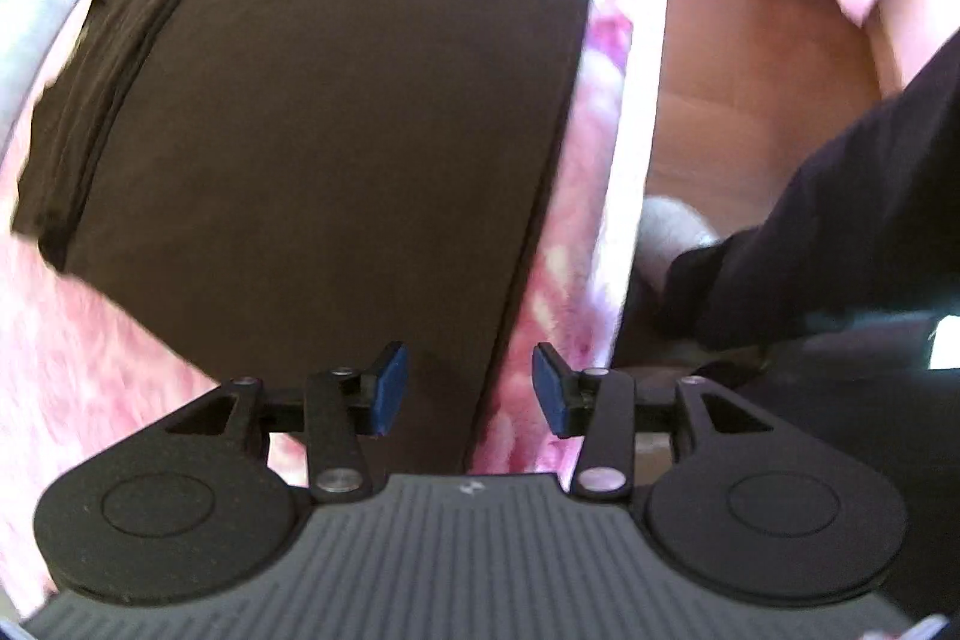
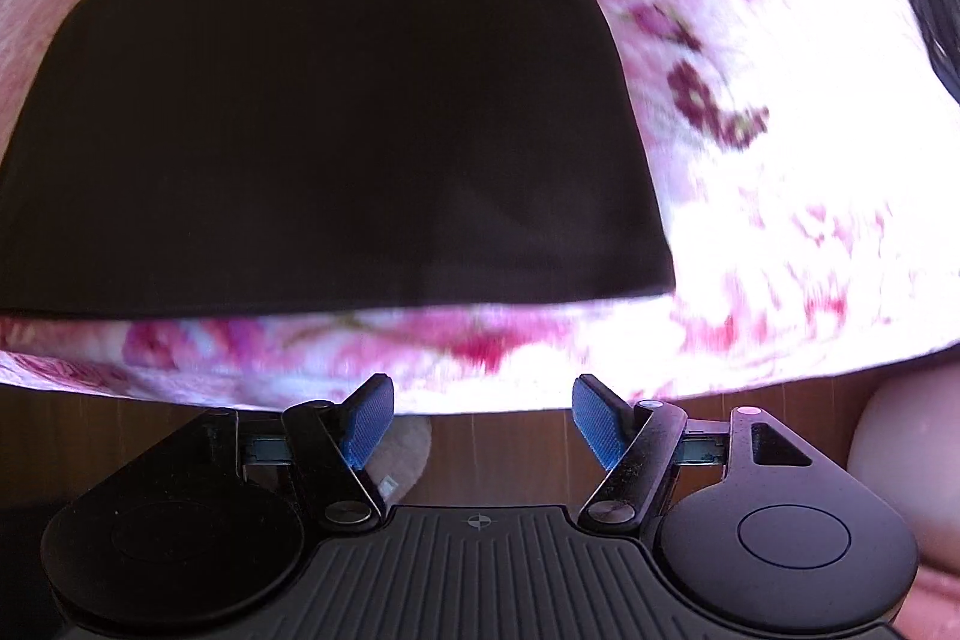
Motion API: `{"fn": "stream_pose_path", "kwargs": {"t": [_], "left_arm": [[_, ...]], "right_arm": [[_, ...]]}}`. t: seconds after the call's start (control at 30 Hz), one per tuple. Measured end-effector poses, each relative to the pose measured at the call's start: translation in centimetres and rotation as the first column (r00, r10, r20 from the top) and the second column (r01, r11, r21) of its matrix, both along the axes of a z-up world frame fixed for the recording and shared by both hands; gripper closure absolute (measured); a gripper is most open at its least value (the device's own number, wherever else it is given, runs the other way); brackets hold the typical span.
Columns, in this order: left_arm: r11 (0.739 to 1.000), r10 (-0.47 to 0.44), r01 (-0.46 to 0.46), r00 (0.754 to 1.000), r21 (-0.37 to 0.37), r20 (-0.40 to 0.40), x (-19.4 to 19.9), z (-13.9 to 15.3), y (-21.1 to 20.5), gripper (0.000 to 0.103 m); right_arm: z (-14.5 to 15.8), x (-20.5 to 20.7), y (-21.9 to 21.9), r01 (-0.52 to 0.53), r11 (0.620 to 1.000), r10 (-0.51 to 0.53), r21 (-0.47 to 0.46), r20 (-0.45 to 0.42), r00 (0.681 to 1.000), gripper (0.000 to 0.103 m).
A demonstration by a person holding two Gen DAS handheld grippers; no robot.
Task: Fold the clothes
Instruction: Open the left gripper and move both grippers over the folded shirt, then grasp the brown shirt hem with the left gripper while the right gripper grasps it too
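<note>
Pink floral blanket [image 2: 750,232] carries a flat dark garment [image 2: 336,112], partly folded (my guess). Left gripper [image 1: 470,388] and right gripper [image 2: 483,421] both released, empty; next, grab an edge.

A pink floral blanket [image 2: 750,196] covered the bed, its edge hanging above a wooden floor [image 1: 738,58]. A pale fuzzy slipper [image 1: 666,232] lay on the boards.

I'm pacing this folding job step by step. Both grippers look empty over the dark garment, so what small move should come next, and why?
Probably lower the left gripper onto the dark brown garment at its near edge and pinch it. Its jaws stand open with nothing between them, and the garment lies flat on the pink floral blanket; the right gripper is open too.
</note>
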State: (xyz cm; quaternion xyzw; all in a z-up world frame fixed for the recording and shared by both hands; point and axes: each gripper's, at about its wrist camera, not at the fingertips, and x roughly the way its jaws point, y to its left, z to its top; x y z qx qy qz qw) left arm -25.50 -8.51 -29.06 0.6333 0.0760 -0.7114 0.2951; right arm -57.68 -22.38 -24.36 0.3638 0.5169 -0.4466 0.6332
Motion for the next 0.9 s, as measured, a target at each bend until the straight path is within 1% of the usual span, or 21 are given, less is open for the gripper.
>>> {"fn": "stream_pose_path", "kwargs": {"t": [0.03,0.13,0.2,0.27,0.3,0.33,0.4,0.43,0.5,0.53,0.6,0.63,0.67,0.73,0.8,0.87,0.9], "left_arm": [[1.000,-0.010,0.011,1.000,-0.019,0.012,-0.1,-0.4,0.1,0.060],[0.997,-0.030,0.034,0.998,-0.068,0.051,-0.2,-1.1,0.2,0.059],[0.995,-0.068,0.072,0.996,-0.073,0.055,0.6,-1.5,0.5,0.060],[0.988,-0.133,0.137,0.989,-0.078,0.059,0.6,-1.3,0.6,0.076],[0.985,-0.147,0.151,0.988,-0.078,0.056,0.1,-1.3,0.6,0.092],[0.984,-0.152,0.155,0.987,-0.082,0.048,-0.1,-1.1,0.6,0.098],[0.988,-0.126,0.126,0.992,-0.090,0.014,0.4,-0.3,0.6,0.099],[0.992,-0.093,0.092,0.996,-0.083,-0.014,0.8,0.1,0.4,0.099],[0.998,-0.004,0.000,0.997,-0.060,-0.082,1.8,1.2,-0.6,0.099],[0.998,0.045,-0.051,0.992,-0.048,-0.116,2.1,1.9,-1.2,0.099],[0.992,0.112,-0.121,0.979,-0.041,-0.167,2.7,3.5,-2.1,0.100],[0.987,0.146,-0.155,0.970,-0.036,-0.192,3.1,4.2,-2.6,0.100],[0.981,0.179,-0.189,0.960,-0.030,-0.217,3.4,5.0,-3.0,0.100],[0.973,0.217,-0.230,0.943,-0.020,-0.254,3.7,6.5,-3.7,0.100],[0.968,0.237,-0.251,0.934,-0.018,-0.267,3.6,7.6,-4.1,0.100],[0.964,0.252,-0.267,0.929,-0.018,-0.269,3.4,8.5,-4.3,0.100],[0.963,0.257,-0.271,0.930,-0.018,-0.262,3.3,8.7,-4.1,0.100]], "right_arm": [[0.1,0.1,0.6,0.007,1.000,-0.007,-0.003,-0.003,1.000,0.034],[0.5,0.5,1.9,0.013,1.000,-0.013,-0.010,-0.007,1.000,0.034],[1.0,1.0,2.9,0.004,1.000,-0.004,-0.022,-0.016,1.000,0.034],[1.4,0.9,4.0,0.003,0.999,-0.003,-0.038,-0.017,1.000,0.034],[1.6,0.8,5.0,-0.001,0.999,0.000,-0.051,-0.019,1.000,0.034],[1.6,0.5,6.3,-0.007,0.998,0.006,-0.067,-0.022,1.000,0.034],[1.9,1.4,7.6,-0.029,0.995,0.027,-0.096,-0.031,0.999,0.034],[2.2,2.0,7.8,-0.052,0.992,0.048,-0.112,-0.034,0.998,0.034],[2.5,3.4,8.5,-0.143,0.978,0.135,-0.151,-0.061,0.989,0.034],[2.5,4.3,8.8,-0.208,0.963,0.196,-0.172,-0.084,0.977,0.034],[2.3,6.1,9.5,-0.345,0.915,0.322,-0.212,-0.135,0.937,0.033],[2.1,6.9,9.8,-0.409,0.883,0.384,-0.230,-0.147,0.912,0.032],[1.8,7.8,10.1,-0.475,0.844,0.448,-0.250,-0.158,0.880,0.031],[1.0,9.8,10.9,-0.596,0.749,0.568,-0.290,-0.183,0.803,0.028],[0.1,11.7,11.6,-0.686,0.649,0.664,-0.329,-0.197,0.722,0.028],[-1.1,13.4,12.3,-0.750,0.551,0.728,-0.365,-0.230,0.646,0.028],[-1.8,14.0,12.5,-0.770,0.510,0.741,-0.383,-0.259,0.619,0.028]]}}
